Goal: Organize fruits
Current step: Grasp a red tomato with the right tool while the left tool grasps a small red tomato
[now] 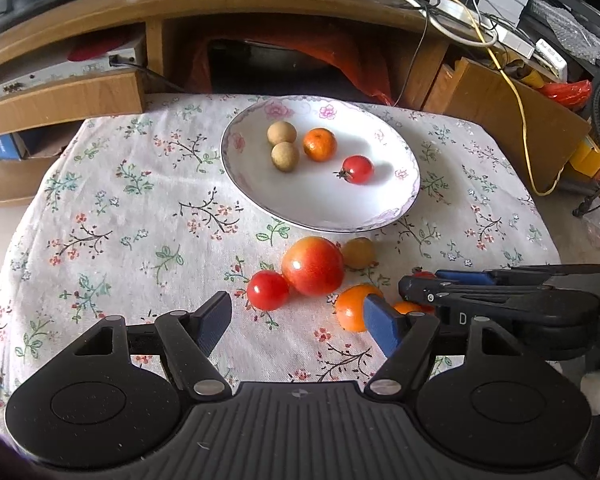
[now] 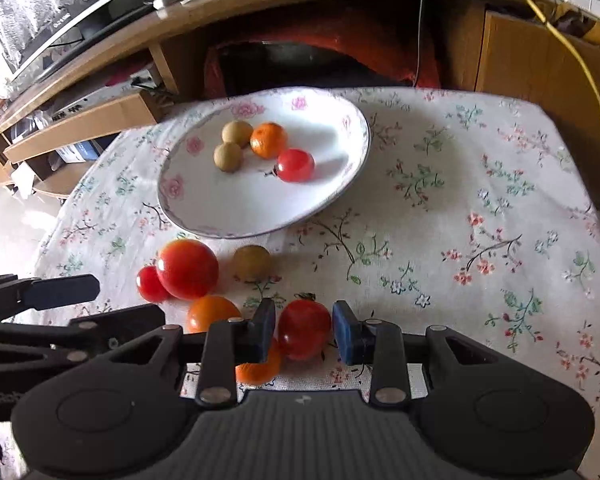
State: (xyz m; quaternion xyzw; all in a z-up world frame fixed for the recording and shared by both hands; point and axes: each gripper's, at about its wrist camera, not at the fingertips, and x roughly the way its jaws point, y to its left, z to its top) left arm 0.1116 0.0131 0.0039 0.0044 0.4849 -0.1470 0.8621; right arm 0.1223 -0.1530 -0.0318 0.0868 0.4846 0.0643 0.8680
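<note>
Right wrist view: right hand-held gripper (image 2: 304,326) has its pads on either side of a red tomato (image 2: 303,334) at the near edge of the worktop (image 2: 480,184); a gap shows on the right pad side, so not clamped. Left hand-held gripper (image 1: 298,320) is spread wide, nothing between the pads, hovering over the near fruit cluster. Plate (image 1: 396,196) sits far centre with two brown round fruits (image 1: 282,134), a small orange (image 1: 320,144) and a cherry tomato (image 1: 357,169). Off the plate, just near of it: large red tomato (image 1: 313,266), small red tomato (image 1: 267,290), brownish fruit (image 1: 358,253), orange fruit (image 1: 350,306).
</note>
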